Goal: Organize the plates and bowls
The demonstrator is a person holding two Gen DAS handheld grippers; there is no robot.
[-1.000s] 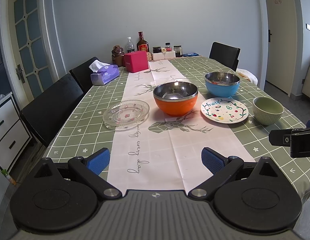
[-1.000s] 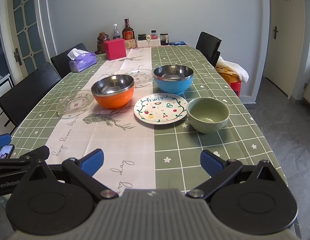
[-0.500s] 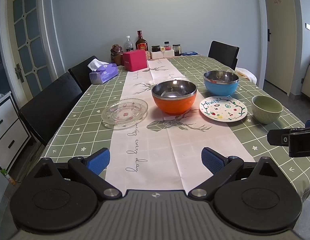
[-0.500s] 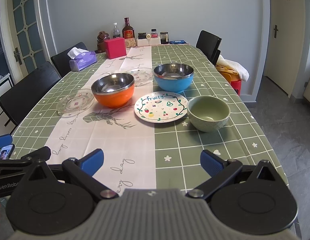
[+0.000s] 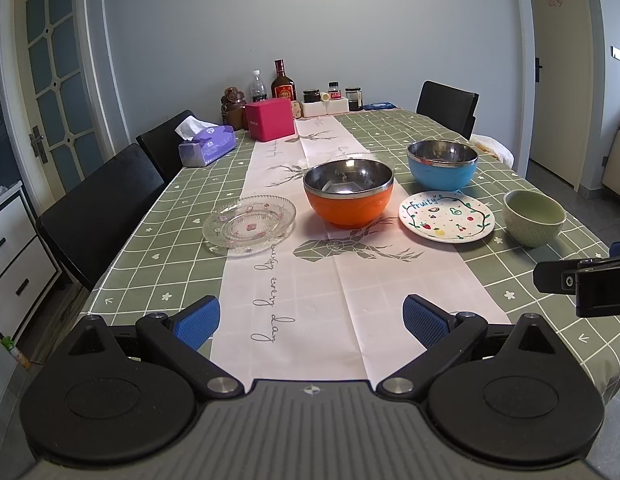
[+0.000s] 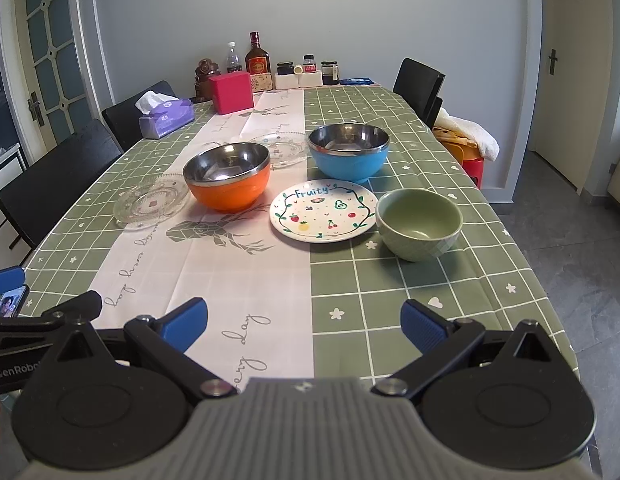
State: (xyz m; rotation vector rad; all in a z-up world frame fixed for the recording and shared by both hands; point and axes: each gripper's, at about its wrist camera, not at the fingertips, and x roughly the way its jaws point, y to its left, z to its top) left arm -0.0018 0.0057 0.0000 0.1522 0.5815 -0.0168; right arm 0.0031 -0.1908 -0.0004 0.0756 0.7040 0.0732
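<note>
On the table stand an orange bowl, a blue bowl, a green bowl, a white "Fruity" plate and a clear glass plate. A second glass plate lies behind the orange bowl. My left gripper is open and empty above the near table edge, short of the dishes. My right gripper is open and empty, also at the near edge.
At the far end stand a pink box, a purple tissue pack, bottles and jars. Black chairs line the left side, another chair stands far right. The right gripper's body shows at the left view's right edge.
Both grippers have drifted slightly back and up from the table; the dishes sit a little lower and farther in view. Nothing on the table has moved.
</note>
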